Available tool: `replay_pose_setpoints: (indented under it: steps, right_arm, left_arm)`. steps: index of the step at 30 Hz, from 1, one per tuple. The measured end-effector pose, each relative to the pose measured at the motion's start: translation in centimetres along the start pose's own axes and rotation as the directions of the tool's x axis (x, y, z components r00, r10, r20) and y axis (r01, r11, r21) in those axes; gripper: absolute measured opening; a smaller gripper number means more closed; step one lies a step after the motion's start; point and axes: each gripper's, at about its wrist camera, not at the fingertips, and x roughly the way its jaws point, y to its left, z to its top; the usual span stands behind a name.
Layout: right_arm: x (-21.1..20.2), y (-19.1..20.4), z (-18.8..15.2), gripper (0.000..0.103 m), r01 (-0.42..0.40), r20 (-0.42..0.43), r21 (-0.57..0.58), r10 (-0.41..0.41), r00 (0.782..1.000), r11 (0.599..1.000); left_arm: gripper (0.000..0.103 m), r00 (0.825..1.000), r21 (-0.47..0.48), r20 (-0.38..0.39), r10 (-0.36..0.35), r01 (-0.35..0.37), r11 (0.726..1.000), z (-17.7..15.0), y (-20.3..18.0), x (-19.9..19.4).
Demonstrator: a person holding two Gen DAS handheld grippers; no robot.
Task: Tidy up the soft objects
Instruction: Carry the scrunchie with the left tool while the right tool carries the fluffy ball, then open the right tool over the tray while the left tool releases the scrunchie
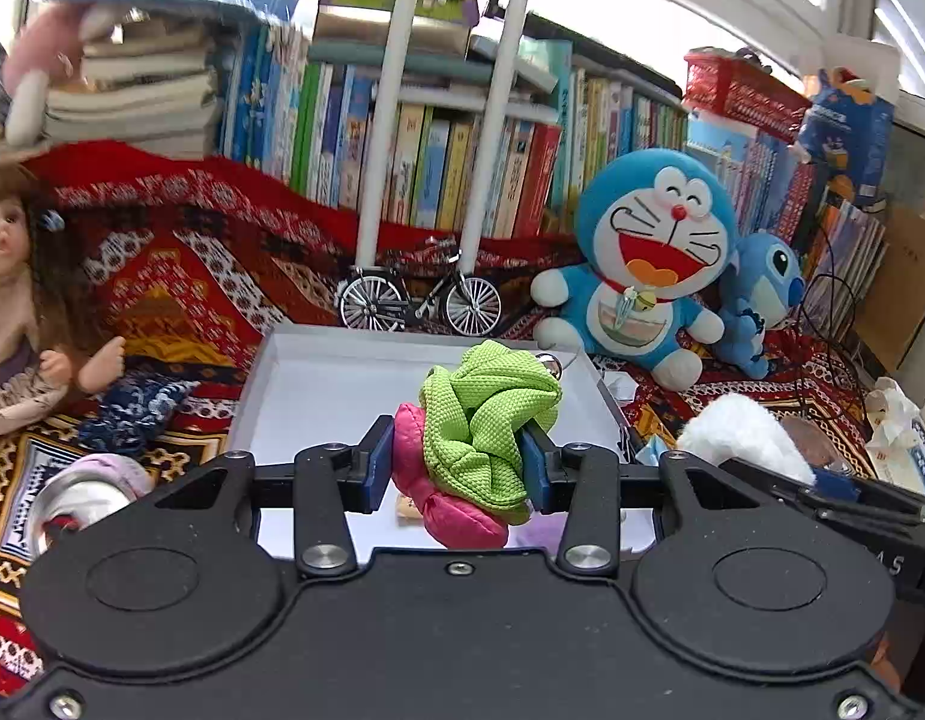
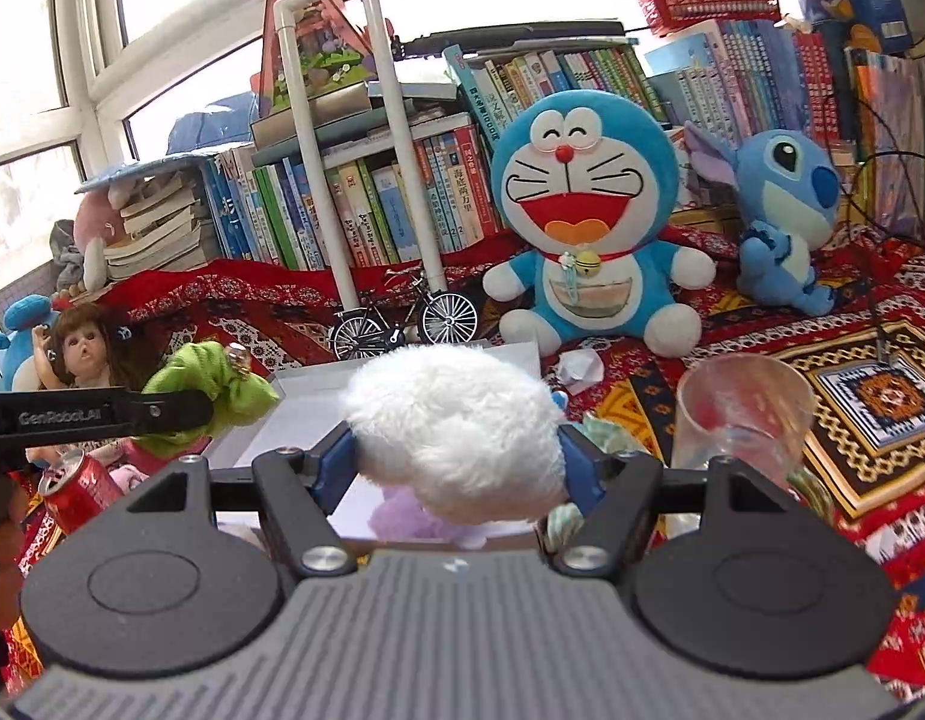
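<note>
- The left gripper point(image 1: 459, 468) is clamped on a green scrunchie point(image 1: 492, 414), with a pink scrunchie point(image 1: 444, 498) pinched beside it, and is held above the white tray point(image 1: 318, 384), likely for dropping them in.
- The right gripper point(image 2: 459, 468) is closed on a white fluffy ball point(image 2: 456, 432) at the tray's near edge.
- A clear cup point(image 2: 741, 414), a soda can point(image 2: 81, 486), a toy bicycle point(image 2: 402, 321) and a blue cat plush point(image 2: 588, 228) are crowded around the tray; a purple soft item point(image 2: 402, 516) is seen beneath the ball.
</note>
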Motion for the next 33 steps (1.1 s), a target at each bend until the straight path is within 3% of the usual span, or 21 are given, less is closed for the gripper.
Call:
replay_pose_setpoints:
  steps: [8, 17, 23, 27, 29, 31, 33]
  right_arm:
    - [4.8, 0.0, 1.7, 0.072, -0.037, -0.099, 0.032, 0.04, 0.994, 0.999]
    - [8.2, 1.9, 1.1, 0.072, -0.058, -0.146, -0.115, 0.041, 0.988, 0.992]
    - [10.5, 2.8, 0.8, 0.07, -0.023, -0.181, -0.206, -0.015, 0.983, 0.978]
    - [11.1, 2.7, 0.3, 0.064, -0.024, -0.189, -0.192, -0.013, 0.982, 0.981]
    - [11.3, 2.7, 0.0, 0.058, -0.015, -0.184, -0.203, -0.023, 0.983, 0.979]
    - [11.7, 2.6, -0.3, 0.041, 0.008, -0.187, -0.21, -0.048, 0.981, 0.978]
    - [12.1, 2.3, -0.6, 0.041, 0.005, -0.205, -0.196, -0.046, 0.978, 0.981]
  left_arm:
    - [0.041, 0.999, -0.017, -0.009, 0.049, -0.049, 0.999, 2.2, -0.5, 4.8]
    - [0.041, 0.985, -0.012, -0.082, 0.15, -0.152, 0.988, 2.2, -0.1, 10.1]
    - [0.042, 0.977, 0.015, -0.096, 0.188, -0.187, 0.982, 1.8, -0.3, 12.0]
    - [0.042, 0.971, 0.025, -0.117, 0.209, -0.208, 0.978, 1.4, 0.0, 13.0]
    - [0.042, 0.969, 0.029, -0.13, 0.208, -0.206, 0.978, 1.0, 0.1, 13.5]
    - [0.042, 0.968, 0.038, -0.141, 0.209, -0.206, 0.978, 0.6, 0.0, 13.9]
    - [0.042, 0.966, 0.044, -0.153, 0.21, -0.205, 0.978, 0.2, 0.0, 14.2]
